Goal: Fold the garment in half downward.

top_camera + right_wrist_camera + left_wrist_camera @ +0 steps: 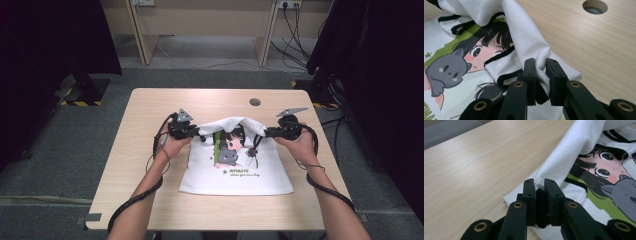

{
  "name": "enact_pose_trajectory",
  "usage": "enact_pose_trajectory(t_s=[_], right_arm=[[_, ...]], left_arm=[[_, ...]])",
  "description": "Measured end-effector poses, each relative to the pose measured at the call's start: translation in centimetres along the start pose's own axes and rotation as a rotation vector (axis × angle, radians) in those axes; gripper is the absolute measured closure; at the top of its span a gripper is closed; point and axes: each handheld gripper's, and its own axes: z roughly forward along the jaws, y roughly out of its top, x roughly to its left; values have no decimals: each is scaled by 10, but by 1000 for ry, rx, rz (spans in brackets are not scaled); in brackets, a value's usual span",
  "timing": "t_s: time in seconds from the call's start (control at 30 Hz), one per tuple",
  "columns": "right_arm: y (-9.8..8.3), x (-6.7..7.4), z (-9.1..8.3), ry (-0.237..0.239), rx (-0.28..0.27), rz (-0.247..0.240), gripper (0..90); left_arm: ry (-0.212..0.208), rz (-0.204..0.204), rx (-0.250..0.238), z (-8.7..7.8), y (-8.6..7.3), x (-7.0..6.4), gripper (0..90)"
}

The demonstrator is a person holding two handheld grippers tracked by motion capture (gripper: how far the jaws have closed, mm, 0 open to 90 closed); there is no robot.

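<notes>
My L gripper [196, 133] & R gripper [262, 132] each clamp the white printed t-shirt [236, 172], top edge folding over on the desk [150, 150]. Risk: thin pinch slips, fold lands crooked.

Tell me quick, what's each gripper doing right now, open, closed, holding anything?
Left gripper: shut on the white T-shirt, pinching a fold of its edge.
Right gripper: shut on the white T-shirt, pinching bunched fabric on the other side.

Bare tabletop [150, 107] lies open from nine round to three o'clock; the raised shirt [235, 172] blocks the centre.
</notes>
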Motion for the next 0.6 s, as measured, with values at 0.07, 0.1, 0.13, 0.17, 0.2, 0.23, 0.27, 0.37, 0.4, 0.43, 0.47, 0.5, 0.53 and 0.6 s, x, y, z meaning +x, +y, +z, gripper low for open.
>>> enact_pose_trajectory(t_s=[0.07,0.1,0.13,0.17,0.2,0.23,0.27,0.37,0.4,0.43,0.47,0.5,0.53,0.6], right_arm=[[-3,2,0,-1,2,1,791],[-4,4,-1,0,1,2,791],[-5,5,-1,-1,1,-1,791],[-6,6,-1,-2,-1,-4,791],[-6,8,-2,-1,-1,-8,791],[-7,9,-3,-1,-2,-8,791],[-8,10,-3,-1,-4,-15,791],[-10,13,-6,-2,-6,-22,790],[-11,14,-7,-3,-4,-22,790],[-12,14,-7,-2,-5,-25,790],[-14,14,-8,-3,-2,-24,790],[-15,14,-8,-5,-2,-25,790],[-16,15,-9,-6,0,-24,790],[-17,15,-9,-5,-5,-29,790]], left_arm=[[-1,5,-1,-1,-2,-4,791],[-1,9,1,-2,-3,-6,791],[1,13,-1,-4,-4,-7,791],[2,16,-3,-5,-5,-8,791],[4,19,-3,-7,-6,-9,791],[5,21,-4,-8,-7,-10,791],[7,18,-7,-10,-8,-10,791],[13,17,-7,-16,-11,-10,791],[15,19,-8,-17,-12,-9,790],[16,17,-11,-19,-13,-9,791],[17,18,-14,-20,-14,-9,790],[19,16,-18,-22,-14,-9,790],[20,19,-21,-23,-15,-9,790],[19,21,-27,-25,-15,-10,790]])
